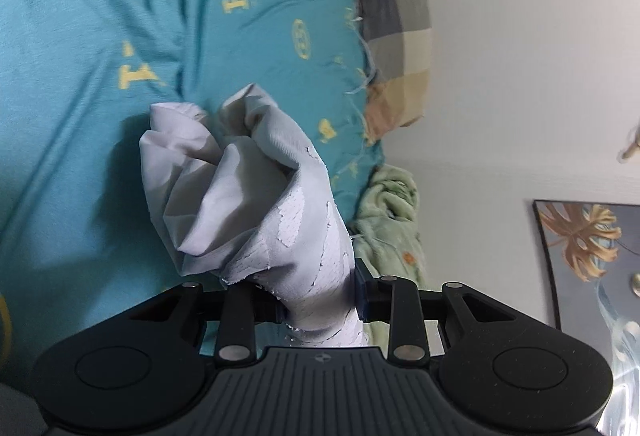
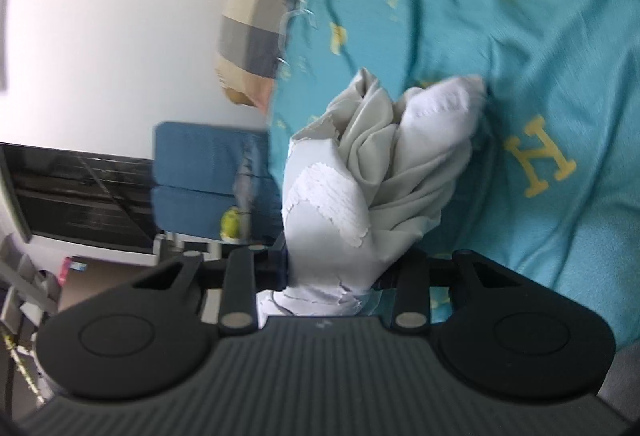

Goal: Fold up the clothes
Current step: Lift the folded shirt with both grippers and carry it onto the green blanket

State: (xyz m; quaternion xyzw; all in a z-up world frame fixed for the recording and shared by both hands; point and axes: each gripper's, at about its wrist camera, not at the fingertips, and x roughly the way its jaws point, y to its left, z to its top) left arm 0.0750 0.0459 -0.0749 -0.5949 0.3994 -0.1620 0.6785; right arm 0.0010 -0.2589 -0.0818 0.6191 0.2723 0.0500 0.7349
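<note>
Both of my tools are clamped on the same pale grey garment [image 1: 244, 192]. My left tool [image 1: 320, 306] pinches a bunched end of it between its black fingers [image 1: 268, 306], and the cloth rises from the jaws toward twelve o'clock in a crumpled, twisted mass, with a cracked white print flaking along its lower part. My right tool [image 2: 332, 270] grips another bunch of the cloth in the same way, the fabric squeezed between its pads and fanning out toward one o'clock; this view is blurred, so the finer folds are hard to read.

Behind the garment lies a bed covered in a teal sheet [image 1: 80, 96] printed with yellow letters and round emblems. From my left tool, a checked pillow [image 1: 394, 36] sits at one o'clock by the white wall [image 1: 520, 56], a green blanket [image 1: 388, 220] at three o'clock just beside the sheet's edge, and a framed picture [image 1: 588, 256] farther out at three o'clock.
</note>
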